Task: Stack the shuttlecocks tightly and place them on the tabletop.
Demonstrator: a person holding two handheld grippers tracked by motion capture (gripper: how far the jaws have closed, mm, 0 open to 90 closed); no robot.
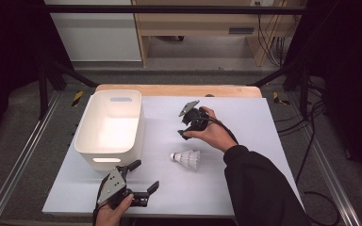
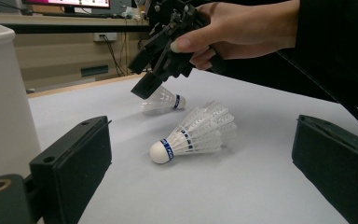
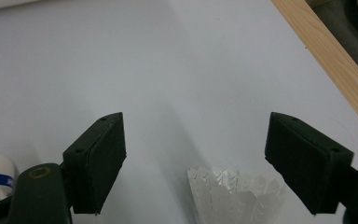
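resting low at the near left, left tongs [image 1: 143, 177] gaping wide, jaws angling up toward the right, hand [image 1: 114, 211] gripping from below. reaching in from the right on a dark sleeve [image 1: 259, 188], right hand [image 1: 214, 134] tilting the right tongs [image 1: 183, 128] downward, jaws standing well apart, pressing on nothing.

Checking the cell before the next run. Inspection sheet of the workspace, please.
Surface: white sheet on a wooden table, bare and clean.
Job's things: two shuttlecocks; near shuttlecock on its side, far shuttlecock under the right gripper; white bin at left.
Clutter: nothing seen.
Grippers: right gripper open, skirt of the far shuttlecock between its jaws, untouched; left gripper open, low at the near edge.
Cables: one trails from the right gripper; more on the floor at right.
Surroundings: black frame, wooden furniture behind.
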